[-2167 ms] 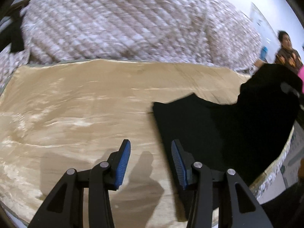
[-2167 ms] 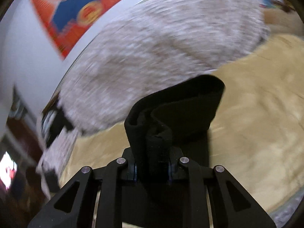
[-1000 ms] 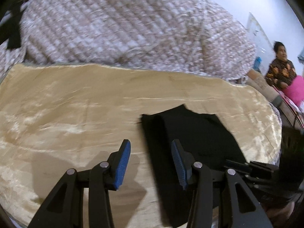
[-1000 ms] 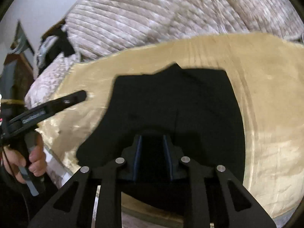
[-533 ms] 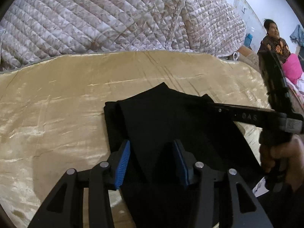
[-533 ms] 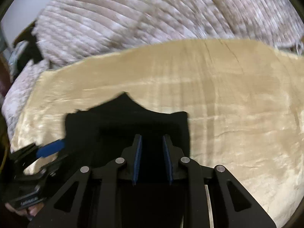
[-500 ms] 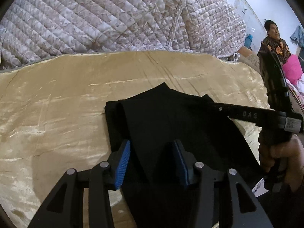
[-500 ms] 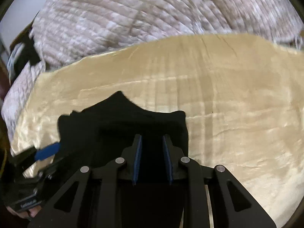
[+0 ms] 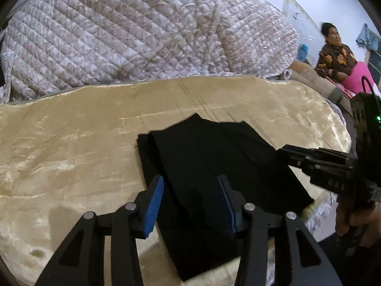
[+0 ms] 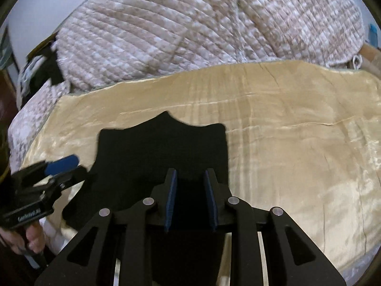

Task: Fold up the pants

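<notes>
Pants: the black fabric pants (image 9: 214, 164) lie folded into a compact stack on the golden-beige satin cloth (image 9: 71, 147), lower centre of the left view, near the cloth's front edge.
What changed: two seconds back the right gripper held a bunched fold up in the air; now that fold is laid down flat and the stack looks squared off. I'd judge the folding nearly done, with only tidying left.
Left gripper: the left gripper (image 9: 193, 202) hovers low over the near part of the stack, its blue-padded jaws spread wide, holding nothing.
Right gripper: the right gripper (image 10: 190, 197) points along the pants from the front edge; its jaws stand a little apart with dark cloth between them, and whether they still pinch it I cannot tell.
Background: a quilted pinkish-white bedspread (image 9: 142, 38) fills the top of both views.
</notes>
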A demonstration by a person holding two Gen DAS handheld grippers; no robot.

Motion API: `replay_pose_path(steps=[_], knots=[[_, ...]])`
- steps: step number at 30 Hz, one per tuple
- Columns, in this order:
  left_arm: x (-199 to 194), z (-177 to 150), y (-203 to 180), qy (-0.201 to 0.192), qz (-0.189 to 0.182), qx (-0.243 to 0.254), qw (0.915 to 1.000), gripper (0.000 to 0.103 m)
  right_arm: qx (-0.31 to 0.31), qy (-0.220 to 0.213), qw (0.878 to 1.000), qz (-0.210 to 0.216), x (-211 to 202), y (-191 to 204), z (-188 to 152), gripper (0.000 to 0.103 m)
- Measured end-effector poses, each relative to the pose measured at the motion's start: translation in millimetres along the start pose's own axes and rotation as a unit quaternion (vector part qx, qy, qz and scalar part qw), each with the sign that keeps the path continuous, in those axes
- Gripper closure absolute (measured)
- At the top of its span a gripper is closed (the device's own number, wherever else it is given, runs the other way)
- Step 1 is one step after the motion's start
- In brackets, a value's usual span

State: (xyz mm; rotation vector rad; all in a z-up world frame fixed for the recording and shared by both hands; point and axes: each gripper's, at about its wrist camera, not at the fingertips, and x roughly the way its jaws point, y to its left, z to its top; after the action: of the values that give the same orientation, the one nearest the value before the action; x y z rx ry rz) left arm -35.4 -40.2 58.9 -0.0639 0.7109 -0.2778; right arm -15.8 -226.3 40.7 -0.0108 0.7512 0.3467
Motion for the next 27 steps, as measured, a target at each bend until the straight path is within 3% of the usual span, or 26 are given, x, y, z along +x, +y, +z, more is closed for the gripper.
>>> replay_pose_path(steps=[3,7,8,11,19,26,27], knots=[[1,-13,-9,0.011,-0.005,0.021,0.9997,0.056,-0.032,-0.004,0.999,0.011,-9,17,-15,0.078],[8,-28,-11,0.024,0.002,0.031,0.9992,0.059,-0.071,0.029,0.997,-0.006,7,26,-35,0.077],[7,-29,-12,0.019,0.004,0.034,0.9992,0.059,-0.075,0.019,0.997,-0.005,8,26,-38,0.076],[4,-32,-10,0.013,0.003,0.035,0.9993,0.059,-0.072,0.018,0.997,0.003,9,23,-41,0.07],[4,-32,1,0.019,-0.002,0.015,0.9997,0.059,-0.078,0.016,0.997,0.003,6,26,-41,0.066],[5,-20,15,0.022,0.01,-0.011,0.9997,0.059,-0.047,-0.023,0.999,-0.012,-6,16,-33,0.065],[5,-17,19,0.024,0.011,-0.021,0.9994,0.059,-0.038,-0.021,0.999,-0.009,-5,12,-31,0.061]])
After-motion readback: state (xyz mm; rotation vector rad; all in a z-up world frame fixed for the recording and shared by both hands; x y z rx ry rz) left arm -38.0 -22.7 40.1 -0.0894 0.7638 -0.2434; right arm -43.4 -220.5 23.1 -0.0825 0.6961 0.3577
